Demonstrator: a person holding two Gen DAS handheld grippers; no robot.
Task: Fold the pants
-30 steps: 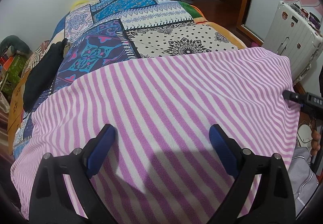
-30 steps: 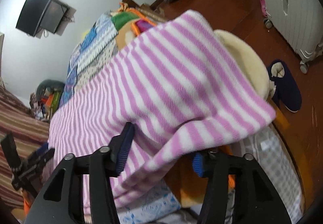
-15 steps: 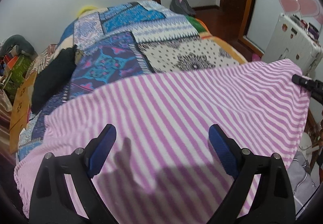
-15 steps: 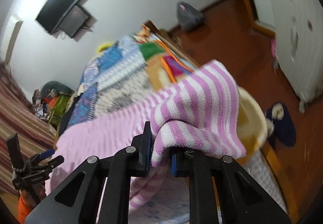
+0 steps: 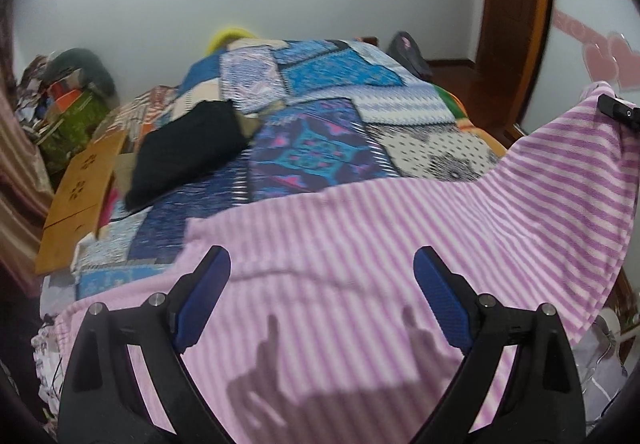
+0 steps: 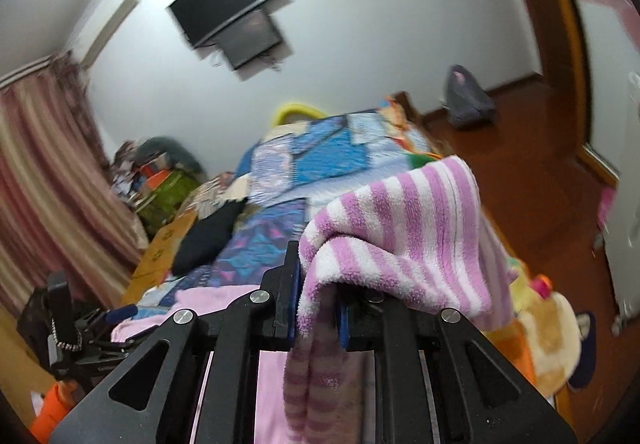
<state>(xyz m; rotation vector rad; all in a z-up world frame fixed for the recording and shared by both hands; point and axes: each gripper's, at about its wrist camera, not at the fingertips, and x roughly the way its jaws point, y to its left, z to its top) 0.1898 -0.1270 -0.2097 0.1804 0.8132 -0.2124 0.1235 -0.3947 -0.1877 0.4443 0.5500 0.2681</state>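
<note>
Only in the right view were the striped pants [image 6: 404,240] seen pinched by the right gripper [image 6: 316,308]; the left gripper [image 5: 322,300] was held wide above them on the bed [image 5: 320,116].

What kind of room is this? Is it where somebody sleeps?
Most likely a bedroom in a home. A bed with a patchwork bedspread fills the middle, a TV hangs on the wall, and striped curtains hang at the side. The striped pants lie spread on the bed.
</note>
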